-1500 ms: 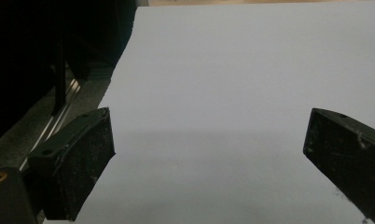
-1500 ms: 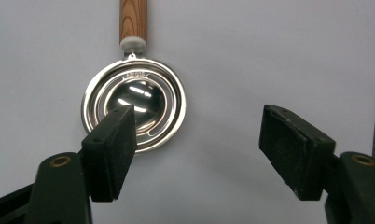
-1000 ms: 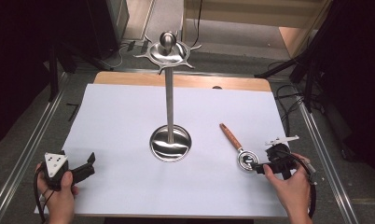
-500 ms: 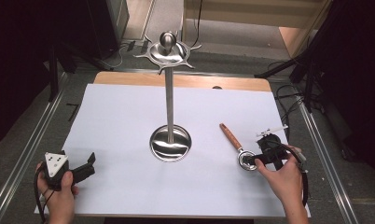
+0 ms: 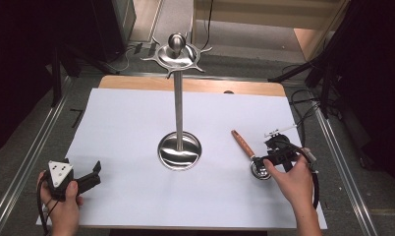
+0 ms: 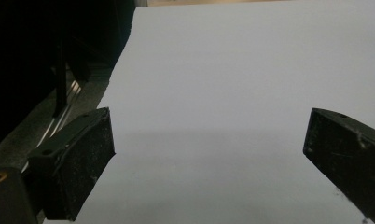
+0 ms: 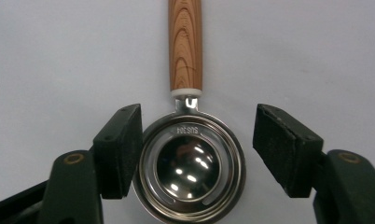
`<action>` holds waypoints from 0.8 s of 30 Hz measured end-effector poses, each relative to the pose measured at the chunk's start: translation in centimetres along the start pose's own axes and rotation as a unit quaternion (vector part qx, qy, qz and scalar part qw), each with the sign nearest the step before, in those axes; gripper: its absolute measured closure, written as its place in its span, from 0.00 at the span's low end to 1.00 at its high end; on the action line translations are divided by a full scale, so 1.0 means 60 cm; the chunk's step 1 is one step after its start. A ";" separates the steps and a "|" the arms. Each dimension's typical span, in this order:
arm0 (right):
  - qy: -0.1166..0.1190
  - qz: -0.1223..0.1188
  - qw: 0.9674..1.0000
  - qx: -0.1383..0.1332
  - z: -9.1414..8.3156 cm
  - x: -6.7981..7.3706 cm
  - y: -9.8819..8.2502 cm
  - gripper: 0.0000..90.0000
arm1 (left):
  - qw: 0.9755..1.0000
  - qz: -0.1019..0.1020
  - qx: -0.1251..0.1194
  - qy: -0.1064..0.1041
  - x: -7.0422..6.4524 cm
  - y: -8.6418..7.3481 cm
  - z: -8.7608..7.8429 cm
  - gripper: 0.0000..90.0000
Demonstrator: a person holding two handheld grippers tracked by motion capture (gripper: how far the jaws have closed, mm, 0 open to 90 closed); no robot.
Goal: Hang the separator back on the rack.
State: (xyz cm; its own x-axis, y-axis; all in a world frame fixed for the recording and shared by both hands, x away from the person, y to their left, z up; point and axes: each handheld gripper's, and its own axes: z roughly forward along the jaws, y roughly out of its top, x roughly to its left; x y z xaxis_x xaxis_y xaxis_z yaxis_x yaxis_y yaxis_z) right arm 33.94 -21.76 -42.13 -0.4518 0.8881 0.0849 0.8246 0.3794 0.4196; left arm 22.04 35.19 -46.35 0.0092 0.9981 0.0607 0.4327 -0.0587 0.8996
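A steel measuring scoop with a wood-grain handle (image 5: 243, 143) (image 7: 185, 51) lies flat on the white sheet (image 5: 131, 123), right of a tall steel hook stand (image 5: 178, 108). My right gripper (image 5: 260, 164) (image 7: 197, 149) points at it from the near right, its jaws on either side of the round bowl (image 7: 191, 165). The jaws have just been closing with the bowl between them. One pad (image 7: 122, 149) meets the bowl's rim; the other pad (image 7: 281, 147) stands a little off it. My left gripper (image 5: 93, 173) (image 6: 209, 154) rests open at the near left over bare sheet.
The stand's round base (image 5: 180, 151) sits mid-table and its crown of hooks (image 5: 176, 53) spreads at the top. A wooden board edge (image 5: 205, 84) shows behind the sheet. Metal rails (image 5: 23, 162) run along both sides, with cables (image 5: 303, 101) at the far right.
My right gripper has slid left onto the scoop's bowl and its jaws have narrowed around it. The left gripper and the scoop have stayed in place.
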 end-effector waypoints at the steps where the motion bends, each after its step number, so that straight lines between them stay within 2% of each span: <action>1: 0.002 -0.001 1.000 0.001 0.001 0.001 0.002 0.40 | 1.000 0.002 0.000 0.000 0.000 0.000 0.000 0.03; 12: 0.007 -0.013 1.000 0.016 0.007 0.014 0.019 0.49 | 1.000 0.003 -0.001 0.002 -0.002 0.000 0.000 0.03; 24: -0.011 -0.036 0.999 0.034 0.027 0.037 0.057 0.52 | 1.000 0.003 0.001 0.001 -0.001 0.000 0.000 0.03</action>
State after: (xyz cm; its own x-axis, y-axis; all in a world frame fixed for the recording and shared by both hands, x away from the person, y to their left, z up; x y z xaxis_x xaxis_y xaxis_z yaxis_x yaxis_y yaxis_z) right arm 36.34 -18.08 -41.97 -0.5033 0.8633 0.0371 0.8124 0.4582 0.3608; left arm 22.03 35.11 -46.35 0.0101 0.9977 0.0667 0.4340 -0.0645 0.8986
